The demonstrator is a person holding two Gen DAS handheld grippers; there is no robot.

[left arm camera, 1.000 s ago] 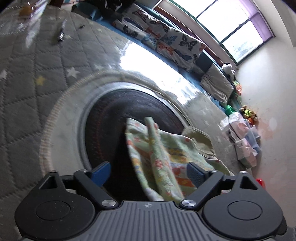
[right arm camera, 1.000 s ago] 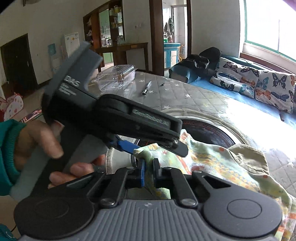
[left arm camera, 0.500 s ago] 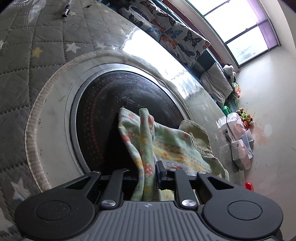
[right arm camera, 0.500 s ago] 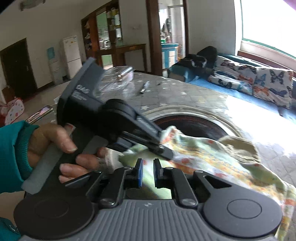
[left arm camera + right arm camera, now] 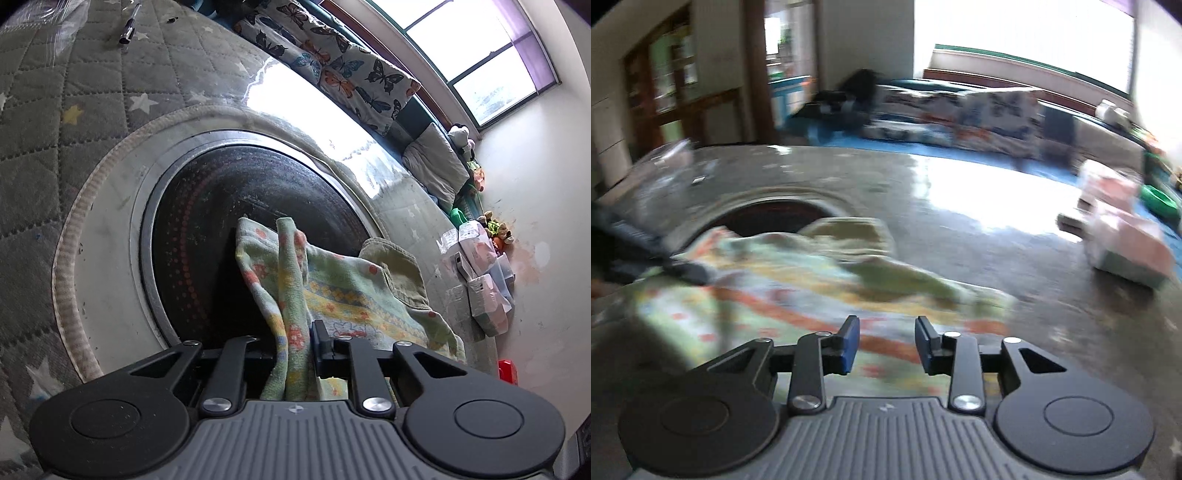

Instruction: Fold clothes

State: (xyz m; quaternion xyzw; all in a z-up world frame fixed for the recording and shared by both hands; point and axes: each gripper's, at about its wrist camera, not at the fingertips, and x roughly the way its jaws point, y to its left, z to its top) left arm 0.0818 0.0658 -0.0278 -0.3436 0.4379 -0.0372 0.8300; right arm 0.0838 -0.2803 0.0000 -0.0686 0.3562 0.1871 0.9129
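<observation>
left gripper clamped on bunched edge of floral cloth; right gripper opening, nothing between jaws; cloth rumpled on quilted counter beside olive garment; folding barely begun

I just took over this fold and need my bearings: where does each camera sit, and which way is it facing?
Left wrist: on the left gripper, facing down along its fingers at the patterned cloth it clamps, over the dark round plate.
Right wrist: on the right gripper, jaws opening and empty, looking across the blurred cloth toward the window.
Shared: cloth, plate, butterfly cushions.
</observation>
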